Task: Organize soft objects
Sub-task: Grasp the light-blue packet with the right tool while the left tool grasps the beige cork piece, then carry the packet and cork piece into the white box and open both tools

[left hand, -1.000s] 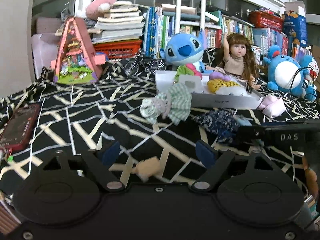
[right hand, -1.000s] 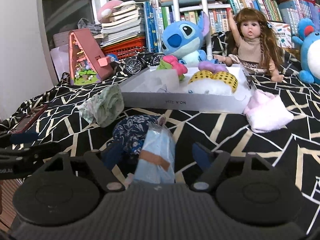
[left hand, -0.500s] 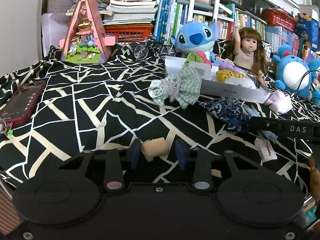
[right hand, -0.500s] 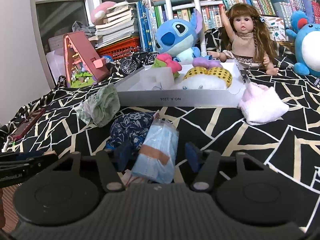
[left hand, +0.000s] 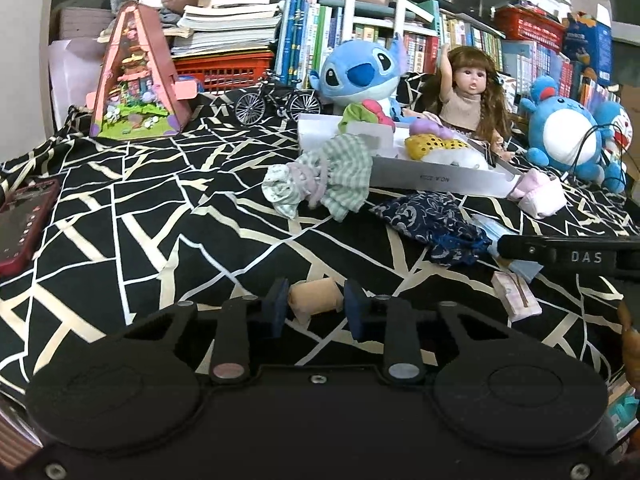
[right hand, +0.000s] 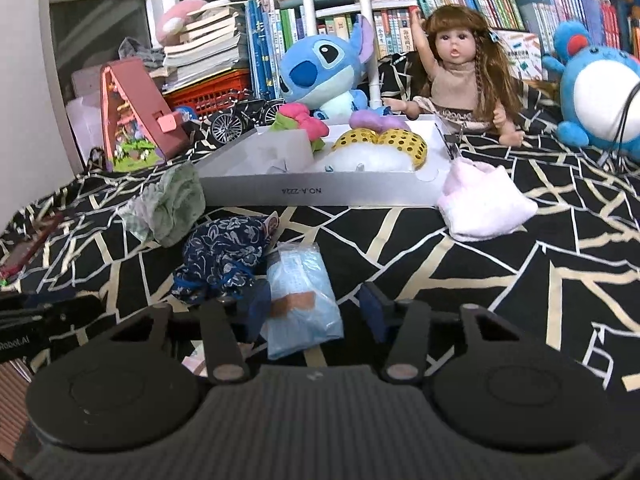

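My left gripper is shut on a small tan soft roll, just above the black patterned cloth. My right gripper is closing around a light blue packet; the left pad touches it and a gap shows at the right pad. A white tray ahead holds a pink-green soft toy and a yellow spotted plush. A green checked cloth, a navy floral pouch and a pink towel lie in front of the tray.
A Stitch plush, a doll and a blue round plush sit behind the tray. A pink toy house, a model bicycle and a red phone are to the left. A small pink packet lies right.
My left gripper's fingers closed onto the tan roll and lifted it slightly. My right gripper's fingers narrowed around the blue packet.
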`<state>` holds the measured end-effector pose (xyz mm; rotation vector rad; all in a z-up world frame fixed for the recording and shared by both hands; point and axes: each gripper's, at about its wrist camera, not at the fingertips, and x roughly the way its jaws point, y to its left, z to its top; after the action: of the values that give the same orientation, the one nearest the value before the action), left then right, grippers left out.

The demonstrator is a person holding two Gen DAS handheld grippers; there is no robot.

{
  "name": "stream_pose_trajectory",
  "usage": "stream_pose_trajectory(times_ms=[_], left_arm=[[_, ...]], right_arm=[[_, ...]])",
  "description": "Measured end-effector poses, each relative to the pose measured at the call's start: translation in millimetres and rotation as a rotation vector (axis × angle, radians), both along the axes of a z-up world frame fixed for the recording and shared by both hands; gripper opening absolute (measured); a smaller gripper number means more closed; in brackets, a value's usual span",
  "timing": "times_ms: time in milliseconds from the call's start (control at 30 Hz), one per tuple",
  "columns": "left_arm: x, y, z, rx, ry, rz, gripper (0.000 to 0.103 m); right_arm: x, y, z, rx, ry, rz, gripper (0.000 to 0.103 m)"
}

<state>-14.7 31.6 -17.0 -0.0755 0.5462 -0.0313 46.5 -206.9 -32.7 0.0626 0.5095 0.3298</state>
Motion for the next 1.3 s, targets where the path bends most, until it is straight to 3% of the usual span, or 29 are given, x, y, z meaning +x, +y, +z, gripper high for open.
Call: stream_pose_trajectory(times_ms=[433, 467, 567, 667, 1000, 1300], left_arm=[[6.9, -7.0, -3.8, 0.05, -0.016, -0.036, 0.028], [7.3, -7.4, -3.8, 0.051, -0.017, -0.04, 0.028], [10.2, -9.4, -2.6, 0.055, -0.018, -0.044, 0.027], [13.0, -10.4, 1.4, 0.052, -0.029, -0.05, 0.027], [40.0, -12.1, 38.0, 0.03, -0.082, -0.092, 0.027], [97.2, -7.7, 77.0, -0.047, -0.071, -0.11, 0.027]], right_arm=[[5.0, 22.4, -3.5, -0.135, -0.046, 0.022, 0.067], [5.2, 23.1, -3.5, -0.135, -0.047, 0.023, 0.065], [5.5, 24.2, -2.5, -0.127, -0.049, 0.024, 0.047], [6.2, 23.4, -0.5, -0.112, -0.05, 0.019, 0.046], [9.9, 15.6, 21.8, -0.068, -0.085, -0.003, 0.046], [38.4, 2.1, 54.5, -0.035, -0.111, -0.071, 0.046]])
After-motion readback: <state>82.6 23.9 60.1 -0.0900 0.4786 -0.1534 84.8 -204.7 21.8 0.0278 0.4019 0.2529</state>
